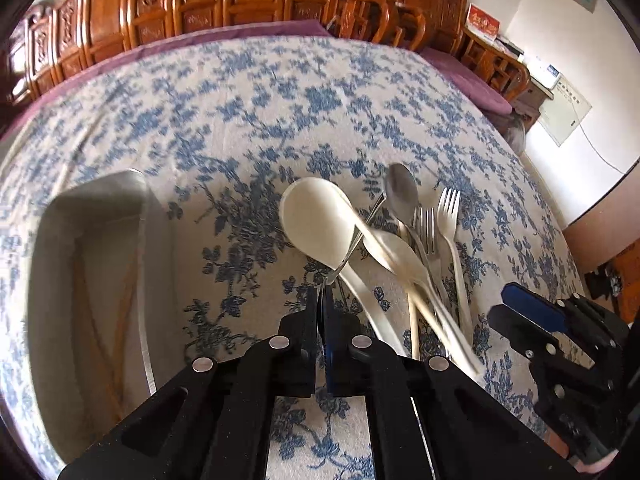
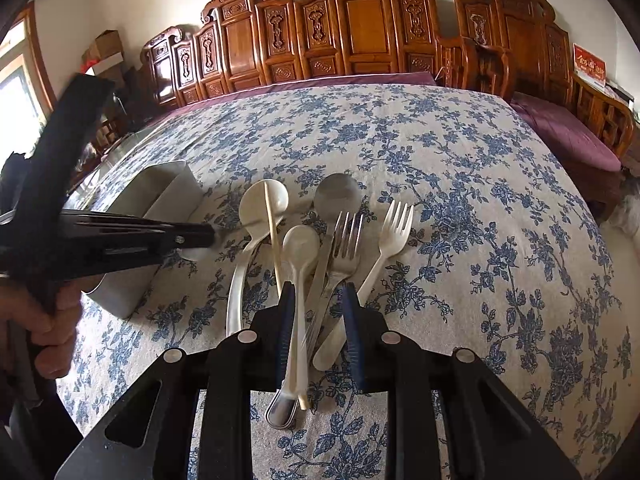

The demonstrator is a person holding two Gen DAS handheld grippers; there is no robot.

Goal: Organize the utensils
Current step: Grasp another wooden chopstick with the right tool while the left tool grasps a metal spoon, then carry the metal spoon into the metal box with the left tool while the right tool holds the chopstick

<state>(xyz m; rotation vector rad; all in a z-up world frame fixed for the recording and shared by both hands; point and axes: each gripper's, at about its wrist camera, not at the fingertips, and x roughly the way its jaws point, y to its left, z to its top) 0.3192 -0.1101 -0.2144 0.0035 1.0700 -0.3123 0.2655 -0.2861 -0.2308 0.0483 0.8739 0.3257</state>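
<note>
Utensils piled on blue-floral worktop [image 2: 460, 168], metal holder [image 2: 160, 196] just left of the pile.
Left hand-held gripper [image 1: 320, 300] pinched shut on a thin metal utensil [image 1: 360, 236], blurred, slanting over the large white spoon [image 1: 316, 220]. Right hand-held gripper [image 2: 318, 300] half open, straddling the small white spoon [image 2: 300, 248]; cannot tell if it touches. Steel fork [image 2: 344, 248], white fork [image 2: 390, 232], steel spoon [image 2: 336, 196] and chopstick [image 2: 272, 232] crowd alongside, handles overlapping.

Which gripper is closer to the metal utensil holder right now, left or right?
Left. The left gripper is right beside the metal utensil holder, shut on a thin metal utensil. The right gripper is farther off, open over the pile of spoons and forks.
</note>
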